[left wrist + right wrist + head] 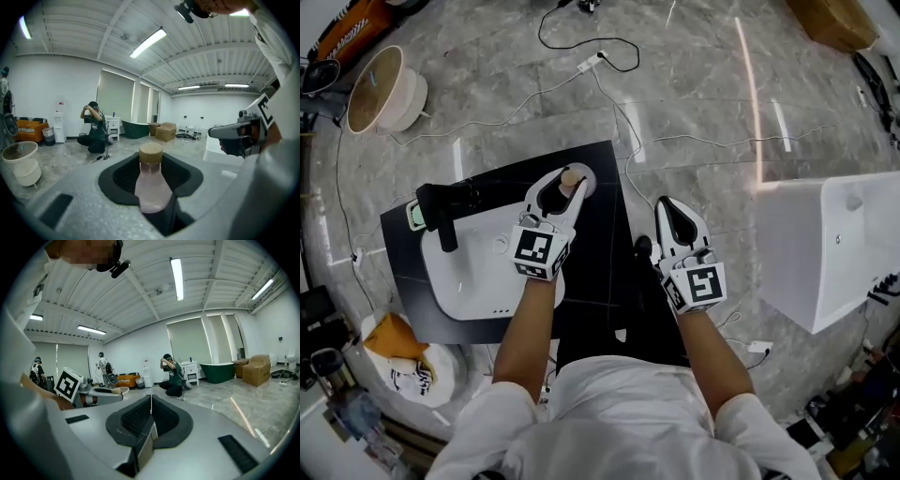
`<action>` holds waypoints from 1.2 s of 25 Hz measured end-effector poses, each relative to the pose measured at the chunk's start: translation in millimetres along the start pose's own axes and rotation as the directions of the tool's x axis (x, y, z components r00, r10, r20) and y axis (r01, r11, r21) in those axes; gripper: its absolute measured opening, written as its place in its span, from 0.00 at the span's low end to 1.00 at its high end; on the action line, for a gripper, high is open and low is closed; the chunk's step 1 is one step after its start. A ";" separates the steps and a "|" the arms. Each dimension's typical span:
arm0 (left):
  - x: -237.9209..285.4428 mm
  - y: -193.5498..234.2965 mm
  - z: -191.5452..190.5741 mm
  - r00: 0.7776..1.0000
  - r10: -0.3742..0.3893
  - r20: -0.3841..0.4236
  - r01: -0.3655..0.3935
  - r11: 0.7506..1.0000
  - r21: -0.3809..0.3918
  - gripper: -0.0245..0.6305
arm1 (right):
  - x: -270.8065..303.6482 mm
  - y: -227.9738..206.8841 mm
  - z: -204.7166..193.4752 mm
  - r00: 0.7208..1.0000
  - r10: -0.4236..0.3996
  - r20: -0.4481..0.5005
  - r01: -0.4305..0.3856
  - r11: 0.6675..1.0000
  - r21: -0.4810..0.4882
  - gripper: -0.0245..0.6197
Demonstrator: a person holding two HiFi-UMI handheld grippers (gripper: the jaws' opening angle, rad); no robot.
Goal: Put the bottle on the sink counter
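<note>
Head view shows two grippers, one in each of the person's hands, and a single bottle. The left gripper has its fingers spread wide and clamped on the bottle, which sits above the far right corner of the black tabletop, just beyond the one white sink with its one black faucet. From above only the bottle's tan cap shows; the body is hidden between the fingers, so I cannot tell whether its base touches the tabletop. Left gripper view gives more: the left gripper grips a pale pink bottle upright, its cap clear of the pads, its bottom cut off behind them. The right gripper hangs beside the tabletop's right edge, and in the right gripper view the right gripper has its fingers pressed together with nothing between them. That view counts three people in the background: one crouching and two standing far off to the left, small and hard to make out. One dark green bathtub stands behind the crouching person.
</note>
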State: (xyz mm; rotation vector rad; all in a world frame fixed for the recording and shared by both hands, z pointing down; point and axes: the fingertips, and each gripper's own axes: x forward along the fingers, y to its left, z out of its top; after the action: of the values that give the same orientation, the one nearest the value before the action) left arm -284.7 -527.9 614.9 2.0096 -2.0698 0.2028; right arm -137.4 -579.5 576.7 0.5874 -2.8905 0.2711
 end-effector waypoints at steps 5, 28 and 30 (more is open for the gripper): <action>19.1 14.4 -13.7 0.999 0.046 -0.006 -0.046 0.999 -0.001 0.27 | 30.1 -12.3 -9.3 1.000 0.013 -0.005 -0.013 1.000 -0.001 0.06; 41.2 28.3 -41.5 0.994 0.109 -0.020 -0.109 0.994 -0.014 0.27 | 53.8 -45.4 -38.2 0.998 -0.042 -0.057 0.042 0.999 0.006 0.06; 42.2 27.4 -41.0 0.994 0.107 -0.017 -0.107 0.994 -0.009 0.27 | 53.5 -45.0 -39.2 0.997 -0.038 -0.060 0.038 0.999 0.005 0.06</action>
State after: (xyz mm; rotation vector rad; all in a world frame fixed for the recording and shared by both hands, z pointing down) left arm -309.5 -556.3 667.7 1.8862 -2.1659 0.2275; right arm -162.4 -631.6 632.2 0.6240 -2.8190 0.2876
